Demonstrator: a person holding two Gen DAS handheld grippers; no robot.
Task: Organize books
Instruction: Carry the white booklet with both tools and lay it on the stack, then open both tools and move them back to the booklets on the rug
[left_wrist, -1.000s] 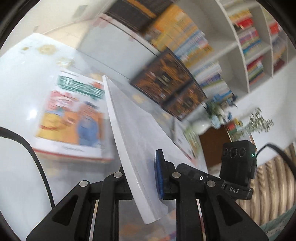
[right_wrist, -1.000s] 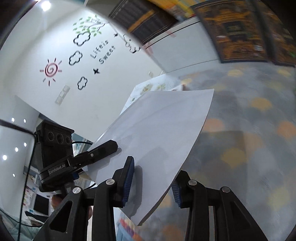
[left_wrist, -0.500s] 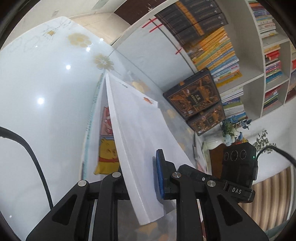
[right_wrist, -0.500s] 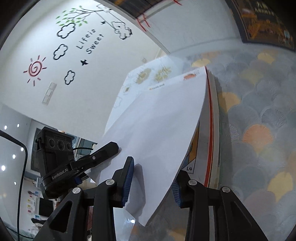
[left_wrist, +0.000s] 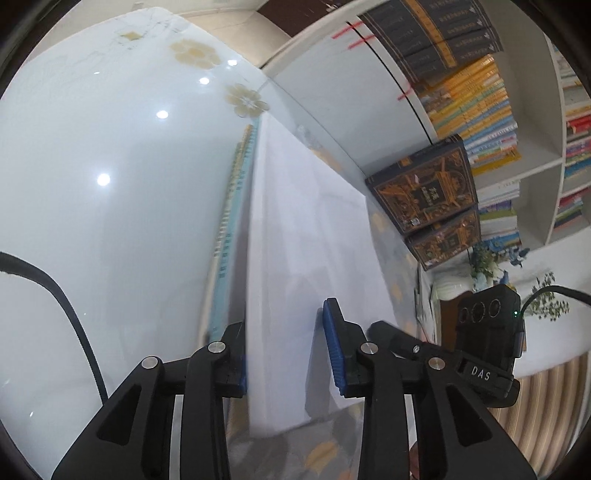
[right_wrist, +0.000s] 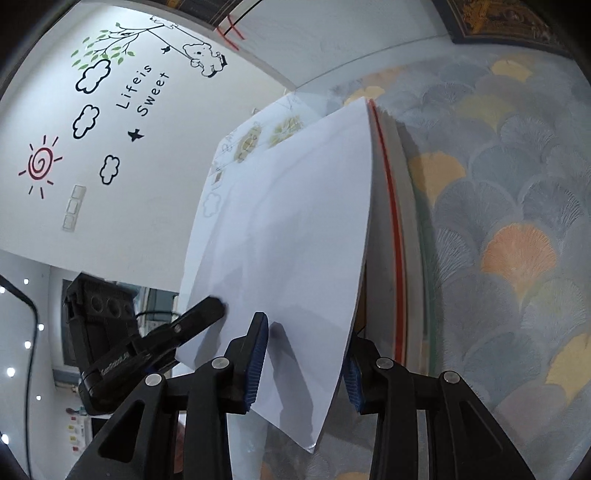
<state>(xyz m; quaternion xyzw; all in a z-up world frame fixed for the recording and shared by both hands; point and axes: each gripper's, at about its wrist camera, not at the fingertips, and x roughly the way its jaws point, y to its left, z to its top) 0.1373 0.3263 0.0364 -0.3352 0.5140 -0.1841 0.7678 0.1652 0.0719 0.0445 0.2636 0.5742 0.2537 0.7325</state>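
Observation:
A thin white book lies slanted over a colourful book whose teal and yellow edge shows along its left side. My left gripper straddles the white book's near end. Its jaws are opening: the right pad stands off the cover, and the left finger sits at the book's edge. In the right wrist view the white book runs slantwise between the jaws of my right gripper, which is shut on it. The lower book's red edge shows beside it.
The books rest on a glossy white table and a scale-patterned cloth. Two dark ornate books lean against a white bookshelf packed with books. A wall with stickers stands to the left.
Both grippers came down with the white book, which now covers the colourful book on the table. The left gripper's jaws have spread apart; the right gripper's have not.

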